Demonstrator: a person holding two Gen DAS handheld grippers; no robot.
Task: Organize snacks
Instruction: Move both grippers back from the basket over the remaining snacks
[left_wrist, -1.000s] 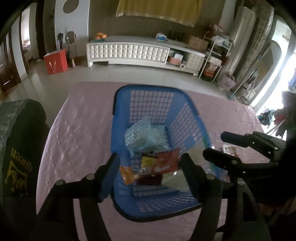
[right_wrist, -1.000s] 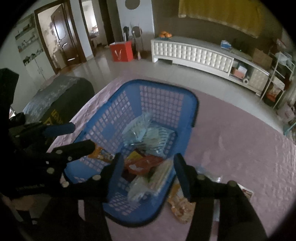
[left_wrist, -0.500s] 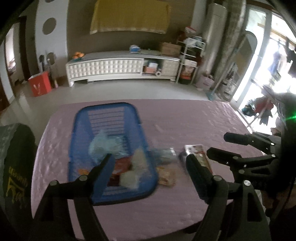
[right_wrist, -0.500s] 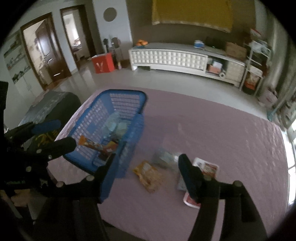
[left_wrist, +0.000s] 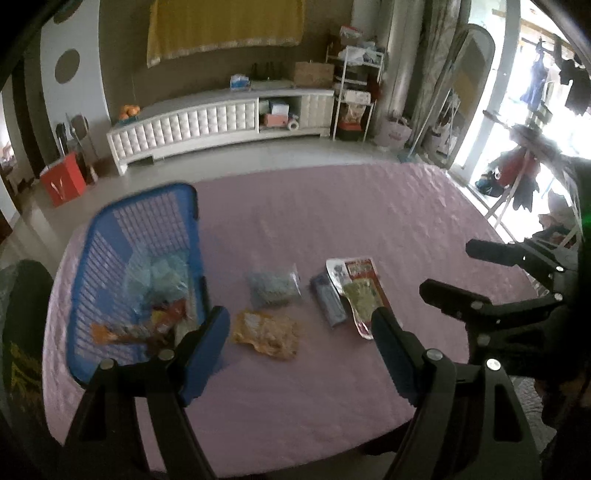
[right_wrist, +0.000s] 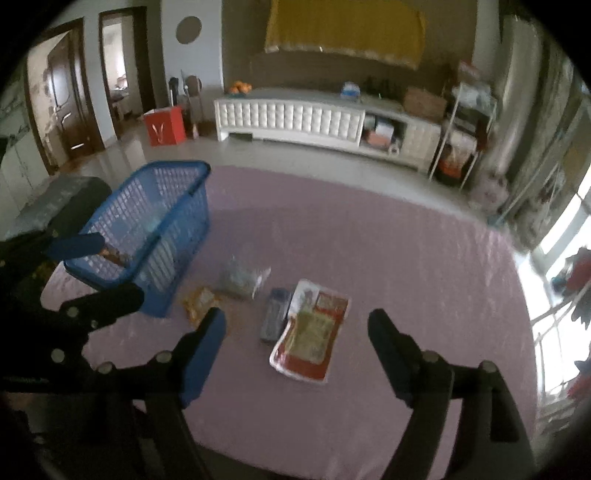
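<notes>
Swung right since a second ago, both grippers: were hanging right over the blue basket (left_wrist: 140, 236), now looking down at the loose packets on the pink tablecloth (left_wrist: 369, 221), with the basket off at about 9 o'clock in the left wrist view and 10 o'clock in the right wrist view. Left gripper (left_wrist: 300, 330) spread wide, nothing between the fingers, just hovering above the cloth. Right gripper (right_wrist: 297, 334) spread too and still opening, nothing pinched, only looking down at the red and white packet (right_wrist: 308, 334) on the cloth. Also visible off at 3 o'clock in the left wrist view. Basket sits near the left edge of the table, with a bluish clear bag (left_wrist: 162, 280) and a few orange and red packets (left_wrist: 147, 325) already inside. Four snacks still lying out on the cloth, just to the right of the basket: an orange crinkly packet (left_wrist: 267, 334) nearest it, a clear bag of small grey-blue bits (left_wrist: 273, 290) just beyond that at 12 o'clock from it, then a slim dark blue packet (left_wrist: 327, 301) touching the left side of the red and white one, which partly overlaps it. All four apart from the basket, none touched by either gripper. Bit blurry overall, so can't read any labels. White low cabinet (right_wrist: 295, 118) and red box (right_wrist: 164, 125) on the floor in the background.
</notes>
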